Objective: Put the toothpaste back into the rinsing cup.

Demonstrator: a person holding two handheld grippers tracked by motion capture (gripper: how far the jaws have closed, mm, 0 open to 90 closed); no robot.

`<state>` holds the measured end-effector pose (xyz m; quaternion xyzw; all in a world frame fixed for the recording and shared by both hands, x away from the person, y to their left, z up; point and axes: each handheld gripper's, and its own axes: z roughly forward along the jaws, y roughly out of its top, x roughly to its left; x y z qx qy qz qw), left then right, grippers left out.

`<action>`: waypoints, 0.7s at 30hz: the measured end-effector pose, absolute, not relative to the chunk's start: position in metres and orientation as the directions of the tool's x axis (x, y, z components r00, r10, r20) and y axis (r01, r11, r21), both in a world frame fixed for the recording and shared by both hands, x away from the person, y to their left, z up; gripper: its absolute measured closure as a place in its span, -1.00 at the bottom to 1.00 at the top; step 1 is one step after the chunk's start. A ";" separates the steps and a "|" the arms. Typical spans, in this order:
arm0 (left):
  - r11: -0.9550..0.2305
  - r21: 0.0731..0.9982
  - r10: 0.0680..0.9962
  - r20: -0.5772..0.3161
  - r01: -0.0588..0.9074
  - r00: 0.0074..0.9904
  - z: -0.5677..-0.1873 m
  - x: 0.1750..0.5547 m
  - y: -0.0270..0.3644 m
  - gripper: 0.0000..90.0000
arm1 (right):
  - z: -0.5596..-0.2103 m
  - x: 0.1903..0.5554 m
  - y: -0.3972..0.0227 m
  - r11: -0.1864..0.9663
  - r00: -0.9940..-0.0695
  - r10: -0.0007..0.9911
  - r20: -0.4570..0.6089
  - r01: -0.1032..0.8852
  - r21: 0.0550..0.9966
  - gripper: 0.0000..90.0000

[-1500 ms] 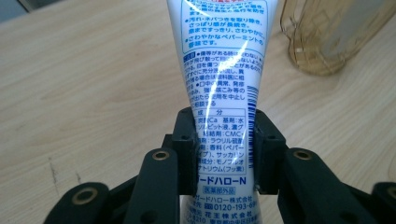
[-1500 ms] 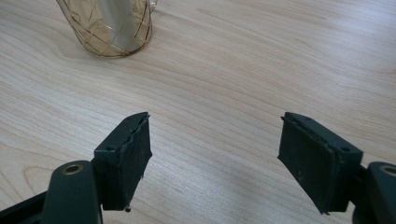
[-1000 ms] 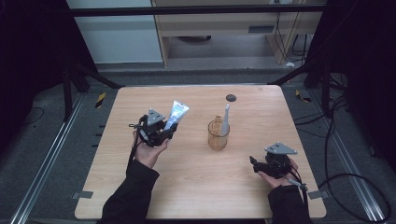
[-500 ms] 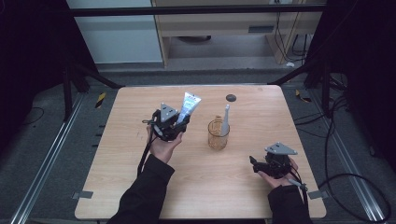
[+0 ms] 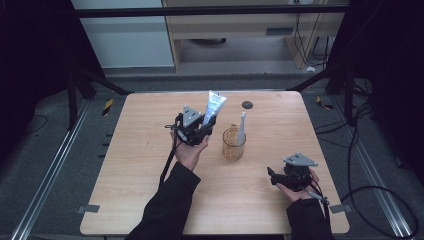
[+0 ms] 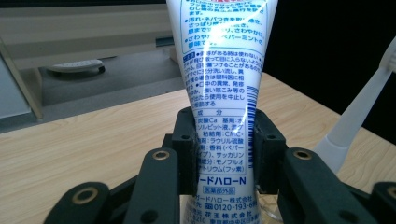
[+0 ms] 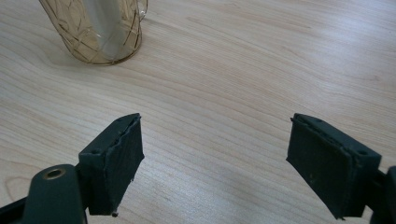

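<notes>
From above, the left gripper grips a toothpaste tube that stands nearly upright, flat end rising up and away from it, just beside the glass cup. In the left gripper view both pads clamp the tube's lower part. The right gripper's jaws have just been opening, with nothing between them, over bare table.

Toothpaste tube top past frame edge, cap perhaps behind claw.
</notes>
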<state>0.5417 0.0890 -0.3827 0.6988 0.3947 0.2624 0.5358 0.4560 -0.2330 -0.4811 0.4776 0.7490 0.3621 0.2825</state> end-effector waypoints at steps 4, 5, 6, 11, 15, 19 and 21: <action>-0.096 0.959 0.825 -0.073 0.266 0.561 -0.384 0.545 0.082 0.49 | -0.481 0.456 -0.233 0.280 -0.384 0.920 -0.076 0.511 0.813 -0.60; -0.094 0.961 0.823 -0.073 0.261 0.564 -0.384 0.546 0.080 0.49 | -0.482 0.456 -0.233 0.281 -0.384 0.920 -0.077 0.510 0.813 -0.60; -0.092 0.961 0.821 -0.074 0.260 0.566 -0.385 0.547 0.078 0.49 | -0.482 0.456 -0.233 0.281 -0.383 0.921 -0.078 0.511 0.812 -0.60; -0.077 0.967 0.814 -0.079 0.242 0.575 -0.386 0.549 0.069 0.49 | -0.483 0.456 -0.233 0.291 -0.384 0.919 -0.090 0.508 0.811 -0.60; -0.074 0.970 0.810 -0.077 0.232 0.581 -0.385 0.552 0.062 0.50 | -0.483 0.456 -0.233 0.287 -0.381 0.921 -0.086 0.509 0.812 -0.61; -0.061 0.974 0.807 -0.081 0.219 0.585 -0.385 0.554 0.057 0.50 | -0.483 0.456 -0.233 0.286 -0.381 0.921 -0.086 0.508 0.812 -0.61; -0.059 0.974 0.806 -0.083 0.219 0.587 -0.386 0.555 0.055 0.50 | -0.483 0.456 -0.232 0.286 -0.380 0.921 -0.086 0.509 0.812 -0.61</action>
